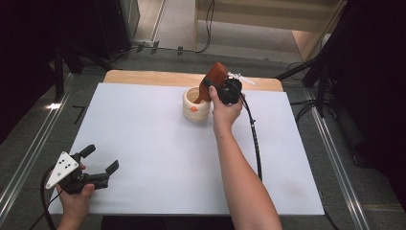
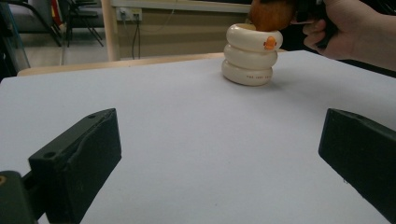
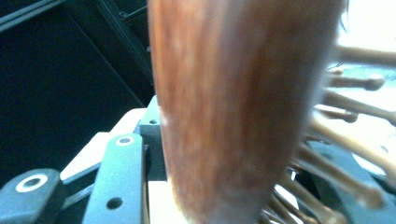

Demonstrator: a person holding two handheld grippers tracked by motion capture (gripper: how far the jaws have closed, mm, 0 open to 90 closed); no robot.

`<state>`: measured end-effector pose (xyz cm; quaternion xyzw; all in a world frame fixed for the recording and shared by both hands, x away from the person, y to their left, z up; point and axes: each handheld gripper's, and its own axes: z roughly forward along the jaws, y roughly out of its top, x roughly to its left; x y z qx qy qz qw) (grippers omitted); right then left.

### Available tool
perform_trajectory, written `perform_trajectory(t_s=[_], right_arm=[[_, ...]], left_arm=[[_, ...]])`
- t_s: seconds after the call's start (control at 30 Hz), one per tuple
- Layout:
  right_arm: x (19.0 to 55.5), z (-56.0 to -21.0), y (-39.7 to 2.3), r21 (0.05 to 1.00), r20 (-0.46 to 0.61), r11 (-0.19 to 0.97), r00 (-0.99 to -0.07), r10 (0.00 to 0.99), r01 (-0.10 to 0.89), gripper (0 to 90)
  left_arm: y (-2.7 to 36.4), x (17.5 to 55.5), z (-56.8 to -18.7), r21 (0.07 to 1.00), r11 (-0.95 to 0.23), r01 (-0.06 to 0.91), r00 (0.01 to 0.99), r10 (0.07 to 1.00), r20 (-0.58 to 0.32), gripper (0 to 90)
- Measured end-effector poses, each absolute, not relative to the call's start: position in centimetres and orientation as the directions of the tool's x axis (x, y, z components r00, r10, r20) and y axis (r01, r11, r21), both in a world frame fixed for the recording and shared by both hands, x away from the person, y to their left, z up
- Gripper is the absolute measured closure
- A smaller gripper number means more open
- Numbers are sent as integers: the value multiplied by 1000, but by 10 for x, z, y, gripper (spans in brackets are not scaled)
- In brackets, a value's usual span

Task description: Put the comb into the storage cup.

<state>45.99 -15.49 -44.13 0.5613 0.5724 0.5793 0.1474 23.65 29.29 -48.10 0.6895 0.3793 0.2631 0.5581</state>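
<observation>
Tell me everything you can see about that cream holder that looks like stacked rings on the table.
The cream holder looks like three rounded rings stacked into one upright pot, glossy like ceramic or plastic. A small orange mark sits on the top ring, with tiny print on the bottom one. It stands on the white table toward the far edge. The brown wooden brush held by the right gripper dips into its open top.

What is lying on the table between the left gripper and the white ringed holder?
Nothing: in the left gripper view and the high view, bare white table runs from the left gripper to the holder.
</observation>
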Motion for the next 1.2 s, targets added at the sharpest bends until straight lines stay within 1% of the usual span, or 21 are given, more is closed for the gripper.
perform_trajectory(t_s=[0.1, 0.27, 0.33, 0.53, 0.6, 0.67, 0.77, 0.83, 1.03, 1.2], right_arm=[[460, -441, -155, 829, 478, -300, -321, 817, 473, 476], [462, -442, -159, 824, 483, -299, -321, 815, 480, 412], [461, -441, -162, 817, 503, -314, -331, 798, 484, 353], [461, -442, -164, 814, 492, -280, -350, 797, 509, 204], [460, -441, -164, 826, 471, -258, -361, 805, 502, 140], [458, -438, -162, 836, 451, -236, -375, 810, 495, 109], [454, -434, -160, 858, 395, -194, -371, 841, 475, 63], [453, -433, -159, 865, 383, -182, -382, 841, 467, 0], [447, -428, -160, 880, 350, -161, -380, 856, 447, 0], [442, -425, -165, 884, 346, -159, -387, 855, 439, 0]], left_arm=[[293, 237, -481, 969, -89, 230, 573, 818, -61, 0], [293, 237, -481, 969, -90, 229, 574, 817, -60, 0], [292, 237, -481, 969, -92, 230, 574, 817, -59, 0], [292, 237, -481, 968, -93, 232, 574, 817, -59, 0], [292, 237, -482, 968, -95, 233, 576, 815, -58, 0], [292, 237, -481, 968, -96, 234, 575, 816, -58, 0], [292, 237, -482, 968, -96, 233, 576, 815, -58, 0], [292, 237, -481, 968, -95, 233, 576, 815, -58, 0], [292, 237, -481, 968, -97, 233, 575, 816, -56, 0], [292, 237, -482, 968, -98, 233, 576, 816, -56, 0]])
